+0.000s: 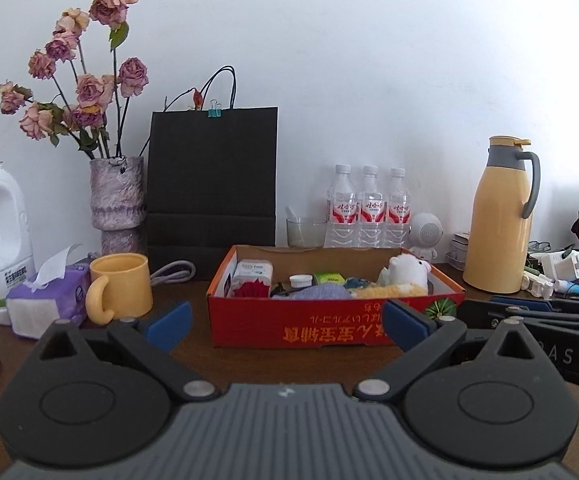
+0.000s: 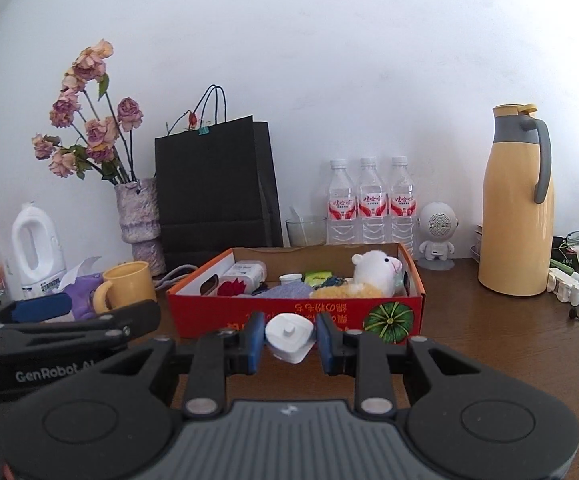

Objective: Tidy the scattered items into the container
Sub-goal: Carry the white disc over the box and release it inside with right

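Your right gripper (image 2: 289, 340) points slightly downward toward the box (image 2: 295, 312), its pads pinching a white plug (image 2: 289, 338) on both sides. The plug hangs above the table (image 2: 489, 352), just short of the box's near wall and outside it. Your left gripper (image 1: 287, 326) sits beside the right one at a similar tilt, jaws spread wide with nothing between them.

Only the right wrist view shows the plug; the left wrist view shows just the right gripper's side at its right edge. Both views show the box already holding a plush sheep (image 2: 373, 270), a tissue pack (image 1: 251, 274) and a small white jar (image 1: 300, 280).
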The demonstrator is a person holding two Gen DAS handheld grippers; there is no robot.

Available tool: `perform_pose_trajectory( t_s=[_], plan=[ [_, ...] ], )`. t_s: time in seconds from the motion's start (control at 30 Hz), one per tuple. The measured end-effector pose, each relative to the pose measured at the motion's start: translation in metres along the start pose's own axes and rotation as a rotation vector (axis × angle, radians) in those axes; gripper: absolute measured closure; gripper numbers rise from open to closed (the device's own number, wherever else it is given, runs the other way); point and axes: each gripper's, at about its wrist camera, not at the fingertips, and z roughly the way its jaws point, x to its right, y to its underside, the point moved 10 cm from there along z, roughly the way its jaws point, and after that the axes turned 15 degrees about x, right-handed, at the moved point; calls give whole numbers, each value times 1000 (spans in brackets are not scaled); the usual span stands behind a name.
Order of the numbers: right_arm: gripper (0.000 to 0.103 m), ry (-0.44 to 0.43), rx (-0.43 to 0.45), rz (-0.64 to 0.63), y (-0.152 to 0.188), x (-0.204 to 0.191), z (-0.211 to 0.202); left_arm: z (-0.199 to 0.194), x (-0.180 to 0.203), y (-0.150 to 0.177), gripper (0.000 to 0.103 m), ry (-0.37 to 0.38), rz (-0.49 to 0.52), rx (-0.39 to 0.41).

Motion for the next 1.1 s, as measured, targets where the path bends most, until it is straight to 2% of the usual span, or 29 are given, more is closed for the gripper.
perform_pose_trajectory(
  t_s=[0.17, 0.27, 0.33, 0.4, 0.53, 0.67, 0.77, 0.83, 0.93, 1.1],
  plan=[
    [77, 7, -5, 32, -27, 14, 75, 84, 2, -21, 0, 18, -26, -20],
    [77, 24, -3, 16, -51, 24, 112, 136, -7, -31, 0, -21, -29, -96],
    [77, -8, -31, -9, -65, 27, 135, 165, -15, -34, 0, -61, -6, -155],
    [77, -31, -115, -23, -69, 34, 159, 191, -19, -31, 0, -52, 2, -241],
    [77, -21, -329, -5, -62, 59, 202, 235, -25, -15, 0, -8, -62, -463],
    [77, -41, -544, 78, -32, 74, 236, 265, -36, 8, 0, -32, -101, -604],
    [77, -11, -653, 99, -9, 83, 263, 282, -37, 34, 0, -27, -145, -751],
    [77, 3, -714, 104, 4, 87, 279, 290, -35, 49, 0, -18, -136, -833],
    [77, 12, -773, 95, 18, 89, 300, 301, -31, 65, 0, -6, -110, -904],
    [77, 62, -873, 38, 43, 96, 324, 313, -30, 79, 0, -1, -142, -980]
  ],
)
